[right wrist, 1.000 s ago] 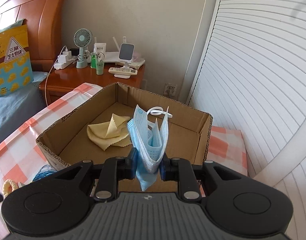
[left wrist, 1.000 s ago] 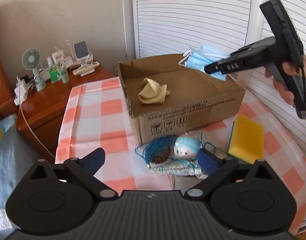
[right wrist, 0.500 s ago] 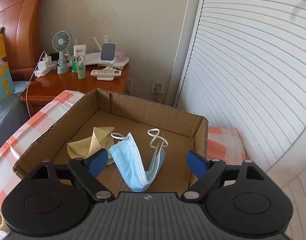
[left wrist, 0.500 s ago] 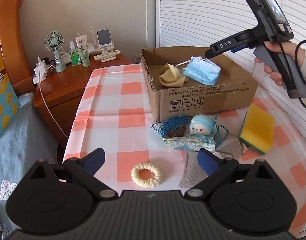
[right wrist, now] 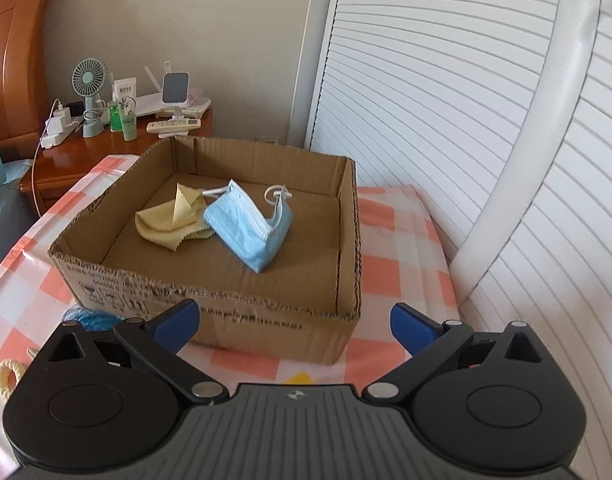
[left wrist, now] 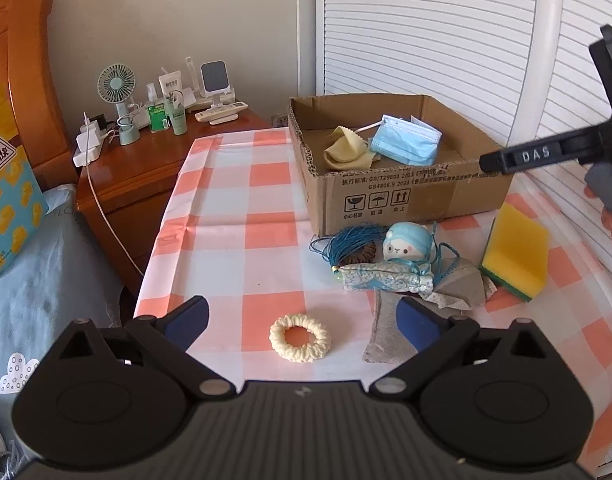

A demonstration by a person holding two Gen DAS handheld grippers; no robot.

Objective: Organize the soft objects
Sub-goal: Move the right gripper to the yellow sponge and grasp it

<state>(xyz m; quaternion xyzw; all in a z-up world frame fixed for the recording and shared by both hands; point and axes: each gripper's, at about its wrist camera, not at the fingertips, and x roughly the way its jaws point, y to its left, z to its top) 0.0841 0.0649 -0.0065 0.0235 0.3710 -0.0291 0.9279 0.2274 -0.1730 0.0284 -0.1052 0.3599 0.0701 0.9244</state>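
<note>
A: What's in the cardboard box [right wrist: 210, 304]?
B: A crumpled yellow cloth [right wrist: 170, 222] by its left wall, and a folded blue face mask [right wrist: 248, 228] touching it, ear loops up.
A: And outside?
B: On the checked tablecloth [left wrist: 226, 208], against the box's front wall: blue cord [left wrist: 346, 242], a plush toy [left wrist: 406, 242], a floral pouch [left wrist: 386, 278], grey cloth [left wrist: 386, 336]. A yellow sponge [left wrist: 516, 250] leans toward the right edge; a cream scrunchie [left wrist: 300, 338] lies nearest the front.

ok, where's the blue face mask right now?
In both wrist views the blue face mask lies inside the cardboard box, just right of the yellow cloth and touching it; neither set of tongs holds it.
</note>
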